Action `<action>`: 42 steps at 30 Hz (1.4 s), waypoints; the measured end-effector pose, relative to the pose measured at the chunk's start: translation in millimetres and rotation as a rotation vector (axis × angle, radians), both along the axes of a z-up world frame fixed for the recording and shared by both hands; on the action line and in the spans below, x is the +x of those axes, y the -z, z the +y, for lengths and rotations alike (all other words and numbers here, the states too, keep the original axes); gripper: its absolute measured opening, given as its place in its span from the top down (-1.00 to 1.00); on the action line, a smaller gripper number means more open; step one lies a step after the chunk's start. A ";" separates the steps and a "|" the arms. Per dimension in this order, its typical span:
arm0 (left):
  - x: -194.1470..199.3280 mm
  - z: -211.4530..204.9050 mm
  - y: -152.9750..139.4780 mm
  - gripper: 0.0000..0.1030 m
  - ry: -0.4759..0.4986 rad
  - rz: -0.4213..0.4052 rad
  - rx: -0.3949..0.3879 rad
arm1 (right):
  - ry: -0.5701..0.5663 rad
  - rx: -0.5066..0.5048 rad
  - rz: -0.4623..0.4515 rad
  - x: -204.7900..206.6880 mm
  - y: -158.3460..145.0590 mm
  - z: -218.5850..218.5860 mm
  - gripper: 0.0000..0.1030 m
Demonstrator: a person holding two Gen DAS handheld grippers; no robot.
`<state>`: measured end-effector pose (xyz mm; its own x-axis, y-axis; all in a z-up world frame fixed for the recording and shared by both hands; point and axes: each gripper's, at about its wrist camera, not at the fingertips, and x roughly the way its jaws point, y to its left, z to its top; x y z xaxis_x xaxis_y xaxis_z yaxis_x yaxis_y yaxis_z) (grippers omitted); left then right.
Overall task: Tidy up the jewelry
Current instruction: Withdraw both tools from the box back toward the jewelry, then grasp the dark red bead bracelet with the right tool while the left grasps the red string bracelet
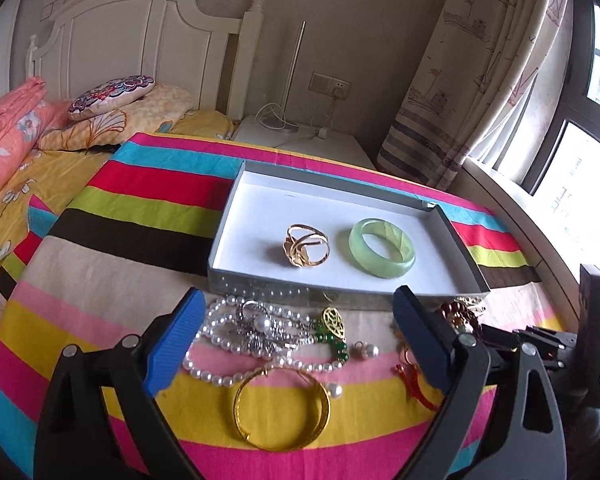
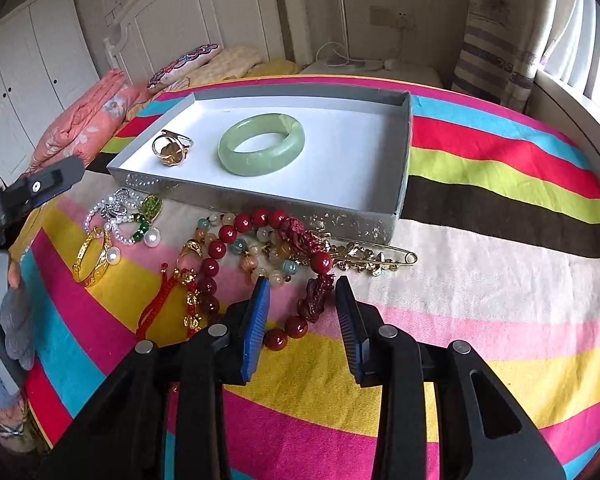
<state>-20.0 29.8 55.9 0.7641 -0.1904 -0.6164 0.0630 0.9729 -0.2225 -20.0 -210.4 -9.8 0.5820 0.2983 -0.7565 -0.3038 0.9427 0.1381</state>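
**Both claws apart over the loose jewelry, two pieces in the tray**

Your left claw point(image 1: 296, 344) hangs with its blue pads spread wide and nothing between them. Under that gap, on the striped cloth point(image 1: 112, 280), lie the pearl strand point(image 1: 220, 320), a silver brooch point(image 1: 260, 326), a green-beaded pendant point(image 1: 334, 326) and, nearest you, the gold bangle point(image 1: 284, 408). Straight ahead of this claw sits the silver tray point(image 1: 268, 292), holding the gold ring point(image 1: 307, 246) and, to its right, the jade bangle point(image 1: 382, 247), close together but apart.

Your right claw point(image 2: 303, 312) is also apart, empty. The red bead bracelet point(image 2: 236, 248) curls ahead of it, with its carved red charm point(image 2: 315, 298) lying in the gap between the pads. Ahead and to the right lies a gold safety-pin brooch point(image 2: 370, 260), just in front of the tray's near wall.
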 end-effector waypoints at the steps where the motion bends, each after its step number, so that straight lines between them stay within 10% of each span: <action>1: -6.5 -0.6 1.6 -0.84 0.008 0.000 0.000 | -0.001 0.003 0.000 1.4 0.2 -0.3 0.33; 9: -46.9 -22.1 18.7 -0.85 0.086 0.012 -0.002 | -0.006 -0.024 -0.040 -4.3 -1.6 1.8 0.75; 27: -62.3 -105.2 36.7 -0.80 0.300 0.116 0.054 | 0.008 0.273 -0.170 -79.1 -23.6 -66.1 0.75; 36: -44.7 -121.3 48.2 -0.19 0.221 0.201 -0.048 | -0.018 0.281 -0.201 -84.2 -23.6 -65.5 0.75; 42: -37.8 -132.4 54.6 0.76 0.215 0.201 -0.075 | -0.026 0.306 -0.205 -85.7 -23.8 -69.1 0.75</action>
